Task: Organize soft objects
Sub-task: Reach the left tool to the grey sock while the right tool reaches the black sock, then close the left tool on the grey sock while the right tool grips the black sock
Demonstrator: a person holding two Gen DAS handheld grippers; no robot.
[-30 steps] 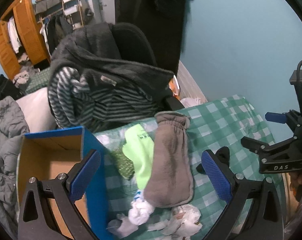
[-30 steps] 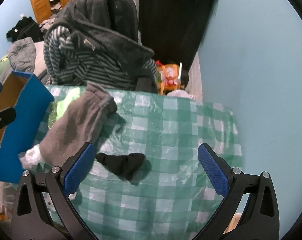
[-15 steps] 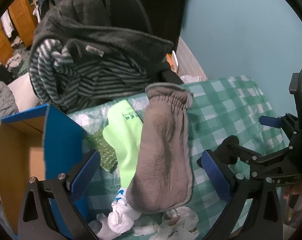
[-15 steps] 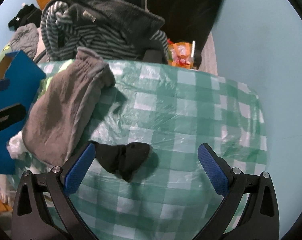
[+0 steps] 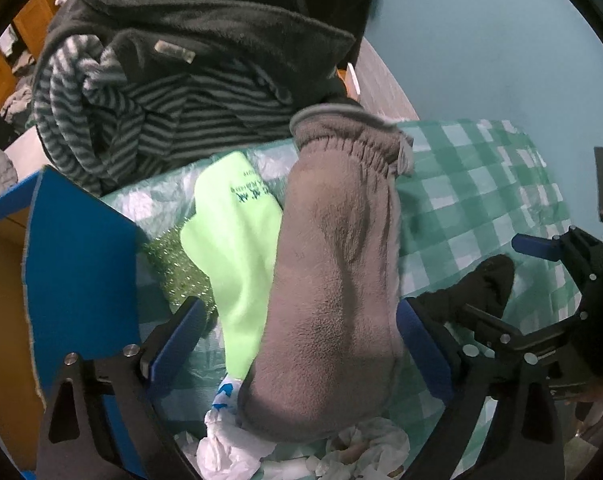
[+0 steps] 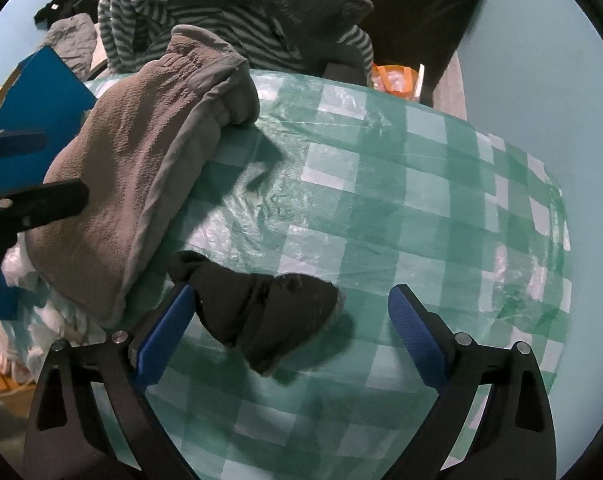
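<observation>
Checked tablecloth [image 6: 421, 184] covered table. Blue box [image 5: 81, 264] stood left. Grey mitten [image 5: 333, 280] lay between left gripper [image 5: 297, 336] jaws, closing, seemingly not touching. Black sock [image 6: 261, 304] lay between right gripper [image 6: 289, 320] jaws, closing, untouched.

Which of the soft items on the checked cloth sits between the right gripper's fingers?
The small black sock, lying alone on the cloth. The bigger grey fleece mitten lies off to the left, and the lime-green sock is tucked beneath that mitten.
</observation>
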